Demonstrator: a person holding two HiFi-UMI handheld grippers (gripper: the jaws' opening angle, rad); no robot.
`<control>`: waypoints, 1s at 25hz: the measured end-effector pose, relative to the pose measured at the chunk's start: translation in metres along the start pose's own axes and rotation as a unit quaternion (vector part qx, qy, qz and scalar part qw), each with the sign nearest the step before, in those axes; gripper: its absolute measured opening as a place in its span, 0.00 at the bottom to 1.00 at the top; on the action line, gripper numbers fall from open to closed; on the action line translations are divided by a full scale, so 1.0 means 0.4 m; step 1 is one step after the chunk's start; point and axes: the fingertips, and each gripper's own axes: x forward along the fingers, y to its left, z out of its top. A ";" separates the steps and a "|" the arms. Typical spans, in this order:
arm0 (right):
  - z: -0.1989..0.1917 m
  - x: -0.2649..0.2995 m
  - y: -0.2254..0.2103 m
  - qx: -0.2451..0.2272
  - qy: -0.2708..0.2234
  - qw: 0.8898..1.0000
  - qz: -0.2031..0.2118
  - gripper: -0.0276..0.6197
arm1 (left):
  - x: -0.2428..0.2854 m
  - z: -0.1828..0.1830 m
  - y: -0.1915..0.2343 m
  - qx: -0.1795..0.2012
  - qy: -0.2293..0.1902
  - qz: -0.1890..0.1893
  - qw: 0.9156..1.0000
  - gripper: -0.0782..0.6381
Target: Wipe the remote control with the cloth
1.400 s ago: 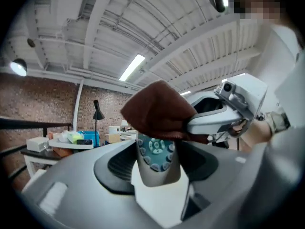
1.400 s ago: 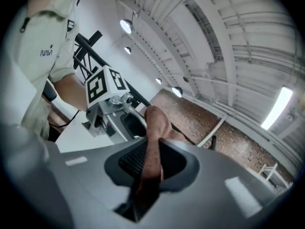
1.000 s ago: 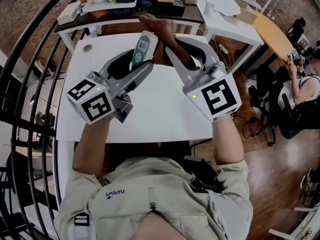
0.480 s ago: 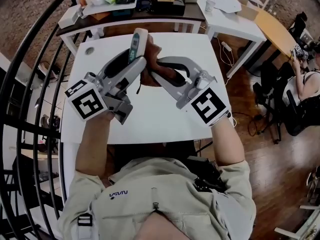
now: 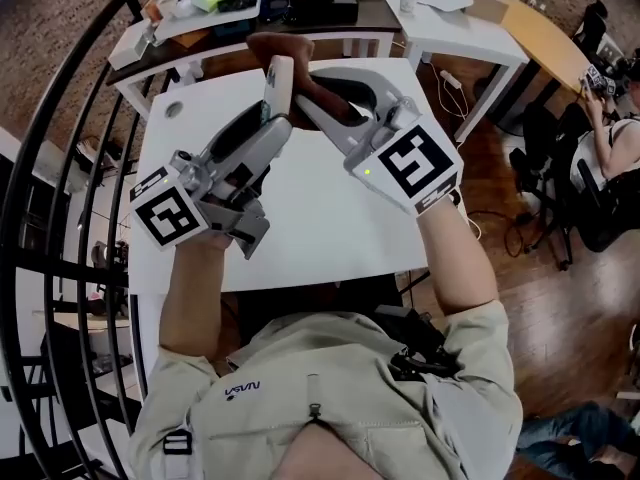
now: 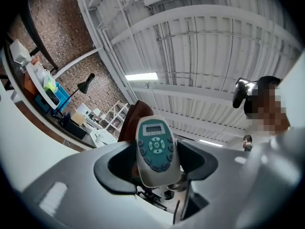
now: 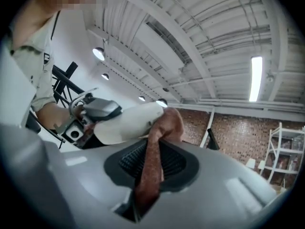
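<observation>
Over table (image 5: 330, 218) | left hand-held gripper (image 6: 159, 162) pinching remote (image 6: 155, 142) upright | right hand-held gripper (image 7: 152, 163) pinching cloth (image 7: 169, 121)

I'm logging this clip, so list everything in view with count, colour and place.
remote control: one, grey-white with teal buttons, held upright by the left gripper
cloth: one, brown, pinched in the right gripper, behind the remote control
table: one, white, below both grippers
side table: one, dark, cluttered, beyond the table
desk: one, orange-brown, upper right
seated person: one, right edge
shirt: one, beige, on the wearer
left gripper: one, grey, shut on remote control
right gripper: one, grey, shut on cloth
</observation>
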 end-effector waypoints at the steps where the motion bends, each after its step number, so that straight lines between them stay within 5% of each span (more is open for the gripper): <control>1: -0.004 0.002 0.021 -0.007 0.004 1.000 0.012 0.14 | 0.001 0.003 0.001 -0.004 -0.003 -0.002 1.000 0.50; 6: -0.028 0.007 0.134 0.000 0.006 0.998 0.065 0.14 | -0.010 0.027 0.030 -0.009 -0.027 0.009 1.000 0.50; 11: -0.059 -0.007 0.216 -0.007 0.028 0.995 0.100 0.14 | -0.029 0.029 0.095 0.030 -0.026 0.071 0.997 0.50; 21: -0.094 -0.038 0.189 0.018 0.026 0.995 0.091 0.14 | -0.026 0.007 0.152 0.068 -0.015 0.132 0.989 0.50; 23: -0.093 -0.048 0.145 0.035 0.016 0.997 0.061 0.14 | -0.032 0.010 0.168 0.107 -0.008 0.155 0.982 0.50; 25: -0.082 -0.059 0.090 0.050 0.003 0.998 0.022 0.14 | -0.039 0.003 0.190 0.189 0.023 0.195 0.962 0.50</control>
